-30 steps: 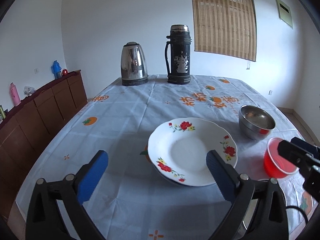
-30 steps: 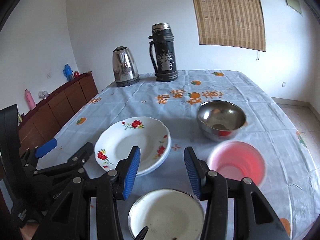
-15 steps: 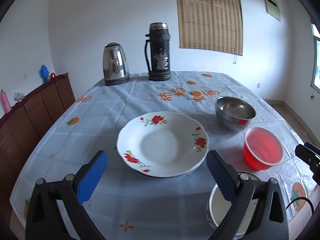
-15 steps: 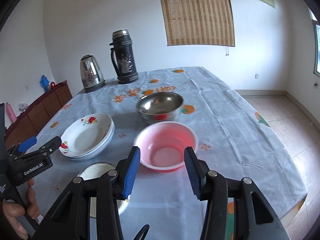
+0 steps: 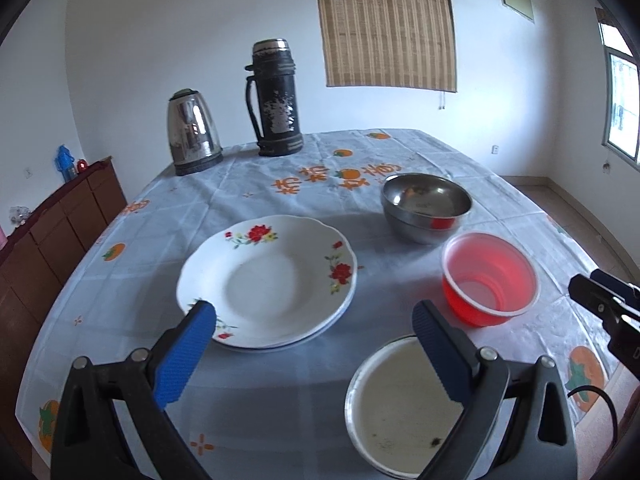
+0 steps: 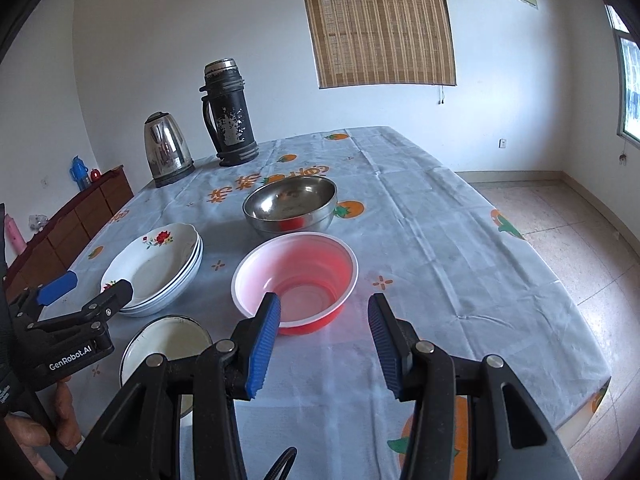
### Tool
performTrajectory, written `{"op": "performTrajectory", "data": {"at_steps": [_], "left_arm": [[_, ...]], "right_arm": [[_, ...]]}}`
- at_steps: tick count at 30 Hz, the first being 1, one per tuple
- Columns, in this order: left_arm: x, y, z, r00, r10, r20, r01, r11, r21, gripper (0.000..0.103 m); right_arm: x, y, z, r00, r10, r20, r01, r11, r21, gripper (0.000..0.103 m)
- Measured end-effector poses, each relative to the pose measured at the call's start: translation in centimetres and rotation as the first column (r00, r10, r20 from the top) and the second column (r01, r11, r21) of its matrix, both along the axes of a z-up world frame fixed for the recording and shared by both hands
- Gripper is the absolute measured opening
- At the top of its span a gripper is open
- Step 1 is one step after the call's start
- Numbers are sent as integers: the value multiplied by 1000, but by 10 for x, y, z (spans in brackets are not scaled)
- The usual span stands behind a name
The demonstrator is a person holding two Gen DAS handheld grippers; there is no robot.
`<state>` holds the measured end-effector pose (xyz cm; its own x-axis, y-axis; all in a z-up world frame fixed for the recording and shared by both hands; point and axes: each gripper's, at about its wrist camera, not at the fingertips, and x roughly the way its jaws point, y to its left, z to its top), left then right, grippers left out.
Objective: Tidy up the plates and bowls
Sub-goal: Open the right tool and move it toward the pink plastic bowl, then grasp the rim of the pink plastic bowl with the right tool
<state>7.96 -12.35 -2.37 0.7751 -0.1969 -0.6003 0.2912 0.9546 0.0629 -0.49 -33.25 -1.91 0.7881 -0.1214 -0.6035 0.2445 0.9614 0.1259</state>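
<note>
Since the earlier frames the right gripper (image 6: pixel 322 334) has been swung rightwards, away from the plates, and is now held above the near rim of the red plastic bowl (image 6: pixel 296 280); its blue-padded jaws are spread apart with nothing between them. The left gripper (image 5: pixel 314 334) is likewise held wide open and empty, low over the table (image 5: pixel 280 400). The table is covered by a pale cloth printed with oranges. A stack of floral plates (image 5: pixel 268 280) is set left of centre, a steel bowl (image 5: pixel 426 206) behind the red one, and a white enamel bowl (image 5: pixel 400 404) nearest, beneath the left gripper's right finger. A thermos (image 5: pixel 276 100) and kettle (image 5: pixel 194 136) are stood at the far end.
</note>
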Motion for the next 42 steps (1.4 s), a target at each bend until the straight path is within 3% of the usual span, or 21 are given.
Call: {"op": "performTrajectory", "data": {"at_steps": [9, 13, 18, 23, 26, 29, 31, 35, 42], "left_arm": [[14, -5, 13, 998, -61, 3, 61, 998, -21, 100], [31, -5, 18, 997, -78, -21, 77, 996, -41, 100], [37, -1, 26, 997, -83, 6, 83, 996, -30, 100], [49, -21, 26, 981, -190, -47, 188, 981, -39, 98], [62, -51, 19, 966, -236, -105, 238, 971, 10, 73], [77, -74, 3, 940, -265, -213, 276, 961, 20, 67], [81, -88, -8, 922, -288, -258, 304, 952, 24, 46], [84, -105, -22, 891, -319, -324, 339, 941, 8, 44], [91, -107, -28, 889, -307, -341, 328, 944, 6, 44]], "right_arm": [[0, -28, 4, 999, -36, -5, 36, 999, -32, 48], [4, -38, 3, 999, -39, -10, 39, 999, -19, 48], [5, -42, 3, 1000, -24, -5, 24, 1000, -2, 48], [18, -52, -4, 1000, -13, -29, 15, 998, 69, 48], [33, -54, -10, 999, 5, -45, 1, 991, 133, 48], [42, -50, -14, 998, 1, -59, 7, 992, 128, 48], [45, -48, -18, 997, -3, -72, 12, 993, 115, 48], [50, -54, -26, 995, 7, -96, 9, 986, 165, 42], [55, -56, -36, 994, 9, -109, 13, 980, 197, 42]]}}
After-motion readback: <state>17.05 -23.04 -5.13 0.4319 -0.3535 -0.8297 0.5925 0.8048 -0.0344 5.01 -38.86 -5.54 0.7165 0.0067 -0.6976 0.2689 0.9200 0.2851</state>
